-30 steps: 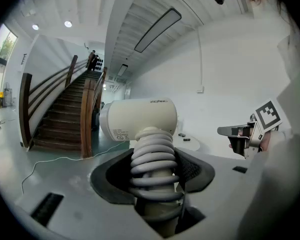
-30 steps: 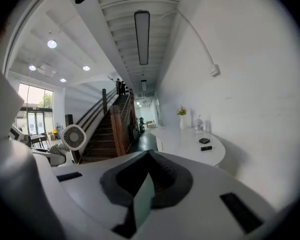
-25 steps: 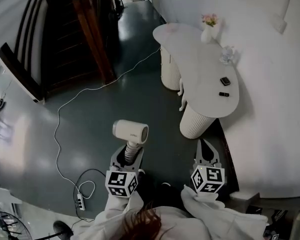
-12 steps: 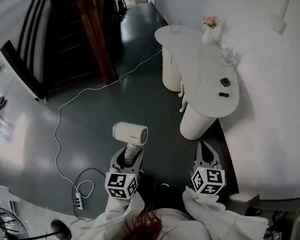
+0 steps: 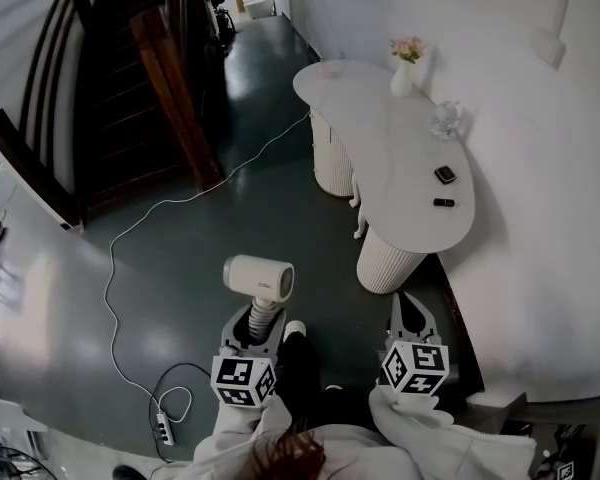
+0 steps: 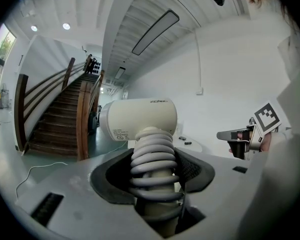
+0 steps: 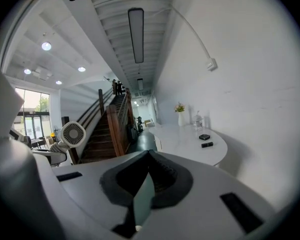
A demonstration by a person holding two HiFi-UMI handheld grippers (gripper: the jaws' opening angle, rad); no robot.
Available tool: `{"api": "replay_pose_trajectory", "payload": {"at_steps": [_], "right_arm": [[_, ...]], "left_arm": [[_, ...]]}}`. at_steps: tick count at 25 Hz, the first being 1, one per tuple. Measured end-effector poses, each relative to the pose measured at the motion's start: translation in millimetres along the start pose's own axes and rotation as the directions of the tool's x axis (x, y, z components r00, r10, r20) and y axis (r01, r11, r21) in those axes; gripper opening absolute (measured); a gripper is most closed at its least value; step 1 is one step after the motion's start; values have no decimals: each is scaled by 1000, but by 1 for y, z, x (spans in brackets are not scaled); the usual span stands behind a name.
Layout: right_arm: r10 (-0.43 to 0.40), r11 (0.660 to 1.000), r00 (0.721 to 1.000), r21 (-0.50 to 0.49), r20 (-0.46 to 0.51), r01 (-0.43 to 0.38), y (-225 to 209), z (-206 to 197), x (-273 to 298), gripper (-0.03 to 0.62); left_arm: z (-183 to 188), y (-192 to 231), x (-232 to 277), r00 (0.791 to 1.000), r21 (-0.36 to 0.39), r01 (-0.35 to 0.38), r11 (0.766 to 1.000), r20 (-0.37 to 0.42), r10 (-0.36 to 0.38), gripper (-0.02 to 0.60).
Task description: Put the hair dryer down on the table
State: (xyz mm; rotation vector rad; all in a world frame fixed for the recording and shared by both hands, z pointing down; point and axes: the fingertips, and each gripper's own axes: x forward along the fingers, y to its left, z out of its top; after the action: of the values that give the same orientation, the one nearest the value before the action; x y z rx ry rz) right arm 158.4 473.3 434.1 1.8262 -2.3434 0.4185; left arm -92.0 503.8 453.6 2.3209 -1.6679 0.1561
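A cream hair dryer (image 5: pixel 259 277) with a grey cord coiled round its handle stands upright over the dark floor. My left gripper (image 5: pixel 255 320) is shut on that handle, and in the left gripper view the hair dryer (image 6: pixel 138 119) rises from between the closed-in jaws of the left gripper (image 6: pixel 152 159). My right gripper (image 5: pixel 408 303) is shut with nothing in it, its tips meeting in the right gripper view (image 7: pixel 149 154). It hangs beside the base of the white curved table (image 5: pixel 380 138), which stands ahead and to the right.
On the table are a vase of pink flowers (image 5: pixel 404 68), a glass jar (image 5: pixel 445 118) and two small dark objects (image 5: pixel 446 174). A white cable (image 5: pixel 160 203) runs over the floor to a power strip (image 5: pixel 163 428). A wooden staircase (image 5: pixel 130 68) rises at the left, and a white wall bounds the right.
The person has stepped forward, so the table and floor have slid slightly in view, and a shoe now shows between the grippers. Both grippers keep their pose and the left its grip.
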Motion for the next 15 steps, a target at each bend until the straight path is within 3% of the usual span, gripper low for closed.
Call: {"api": "replay_pose_trajectory", "payload": {"at_steps": [15], "right_arm": [[-51, 999, 998, 5, 21, 51, 17, 59, 147, 49]], "left_arm": [[61, 94, 131, 999, 2, 54, 999, -5, -54, 229]]}}
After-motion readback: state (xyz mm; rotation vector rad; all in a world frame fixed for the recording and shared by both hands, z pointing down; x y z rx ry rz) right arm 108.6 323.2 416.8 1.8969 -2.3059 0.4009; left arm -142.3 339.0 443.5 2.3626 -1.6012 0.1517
